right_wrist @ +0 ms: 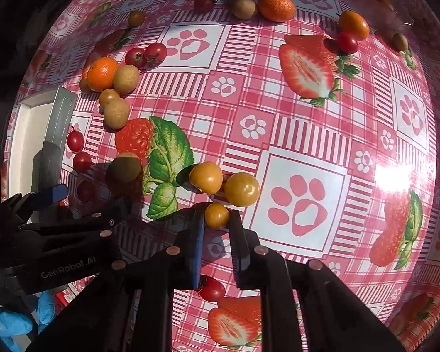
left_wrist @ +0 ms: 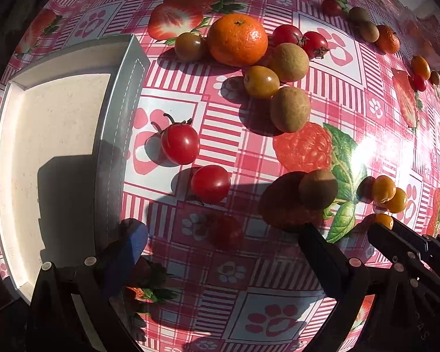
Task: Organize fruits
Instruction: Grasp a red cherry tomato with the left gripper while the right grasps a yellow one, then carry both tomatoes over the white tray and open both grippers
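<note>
Right gripper (right_wrist: 217, 220) apparently pinches small yellow tomato (right_wrist: 216, 215) above tablecloth (right_wrist: 308, 146).

Fruit clusters (right_wrist: 114, 88) crowd the tabletop (right_wrist: 308, 135) beside the white tray (right_wrist: 29, 123); its middle and right side lie open, scattered fruit along the far edge.

The tablecloth (right_wrist: 308, 135) looks like shiny plastic, with a bright glare at the right of the frame. The cherry tomatoes (left_wrist: 180, 144) are smooth and glossy. The mandarin (left_wrist: 237, 39) has bumpy, dimpled skin. The brown round fruits (left_wrist: 290, 109) look dull and rough. The tray (left_wrist: 123, 111) at the left looks matt, with stitching on its grey rim.
</note>
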Demonstrator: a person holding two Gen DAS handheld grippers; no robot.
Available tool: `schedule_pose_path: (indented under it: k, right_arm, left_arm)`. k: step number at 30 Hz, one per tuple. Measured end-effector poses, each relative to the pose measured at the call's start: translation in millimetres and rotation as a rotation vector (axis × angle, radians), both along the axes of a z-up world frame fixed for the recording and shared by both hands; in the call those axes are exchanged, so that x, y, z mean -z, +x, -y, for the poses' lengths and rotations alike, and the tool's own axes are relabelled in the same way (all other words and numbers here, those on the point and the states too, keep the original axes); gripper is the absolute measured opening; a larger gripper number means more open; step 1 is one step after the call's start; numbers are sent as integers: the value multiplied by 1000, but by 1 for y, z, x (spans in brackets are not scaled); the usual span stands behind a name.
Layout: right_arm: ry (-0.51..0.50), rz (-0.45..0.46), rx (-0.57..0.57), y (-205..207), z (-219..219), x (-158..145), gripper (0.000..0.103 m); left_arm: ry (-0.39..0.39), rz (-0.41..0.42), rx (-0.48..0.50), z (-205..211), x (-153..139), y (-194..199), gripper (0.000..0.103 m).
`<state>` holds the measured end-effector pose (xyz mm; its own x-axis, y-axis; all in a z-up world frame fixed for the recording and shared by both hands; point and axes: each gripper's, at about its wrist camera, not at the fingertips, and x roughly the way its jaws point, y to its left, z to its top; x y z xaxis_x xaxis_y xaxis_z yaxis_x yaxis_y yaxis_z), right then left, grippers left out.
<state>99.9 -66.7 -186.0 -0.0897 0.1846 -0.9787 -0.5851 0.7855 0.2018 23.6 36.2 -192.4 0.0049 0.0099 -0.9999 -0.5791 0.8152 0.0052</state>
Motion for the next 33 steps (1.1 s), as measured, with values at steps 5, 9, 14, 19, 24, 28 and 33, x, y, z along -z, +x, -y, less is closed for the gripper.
schedule_pose_path:
  k: [5, 9, 14, 19, 24, 28, 33]
  right_arm:
    - [51, -25, 27, -5, 11, 5, 18]
    - [70, -35, 50, -10, 15, 0, 18]
    - [92, -39, 76, -9, 19, -5, 18]
    - [116, -45, 93, -7, 27, -13, 18]
    - [143, -40, 79, -11, 36, -33, 18]
    - [153, -28, 44, -19, 24, -46, 18]
    - [179, -20, -19, -33, -12, -60, 18]
  left_arm:
    - [28, 74, 4, -4, -13, -1, 51]
    - [20, 86, 46, 2, -16, 0, 20]
    - [8, 94, 79, 18, -23, -3, 20]
    - [2, 120, 93, 30, -49, -29, 20]
    - [7, 164, 114, 37, -76, -37, 20]
    - [20, 188, 108, 33, -98, -52, 20]
    - [40, 200, 43, -3, -110, -76, 20]
